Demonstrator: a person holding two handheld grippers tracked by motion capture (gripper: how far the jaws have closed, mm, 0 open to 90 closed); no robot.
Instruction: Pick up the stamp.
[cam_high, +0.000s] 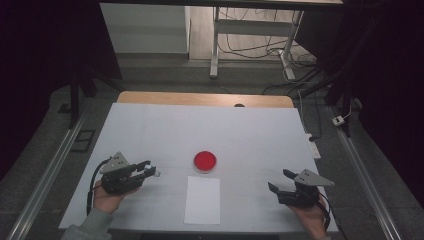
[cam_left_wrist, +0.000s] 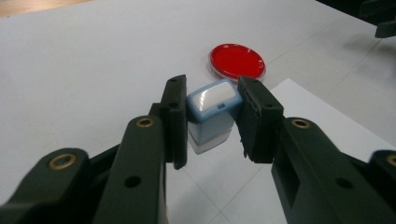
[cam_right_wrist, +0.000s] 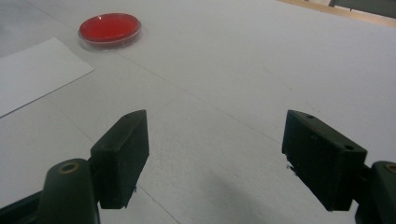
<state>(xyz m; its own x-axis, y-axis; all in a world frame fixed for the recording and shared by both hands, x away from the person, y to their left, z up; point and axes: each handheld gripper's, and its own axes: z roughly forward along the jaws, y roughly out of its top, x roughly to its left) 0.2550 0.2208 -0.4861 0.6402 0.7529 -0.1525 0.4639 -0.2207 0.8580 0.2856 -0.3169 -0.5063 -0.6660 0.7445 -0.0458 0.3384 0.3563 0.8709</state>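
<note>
Two tools: left tool (cam_left_wrist: 212, 119) clamps a blue stamp (cam_left_wrist: 212, 112), likely for the red ink pad (cam_left_wrist: 237, 61) ahead; right tool (cam_right_wrist: 229, 158) gapes wide, empty.

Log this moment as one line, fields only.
left gripper: shut on stamp | right gripper: open, nothing held | red dish: behind paper

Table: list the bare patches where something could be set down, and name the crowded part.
Free: the far half of the table beyond the red dish, and the strips flanking the paper sheet. Crowded: the centre front, where dish and sheet sit between the left tool and right tool.
</note>
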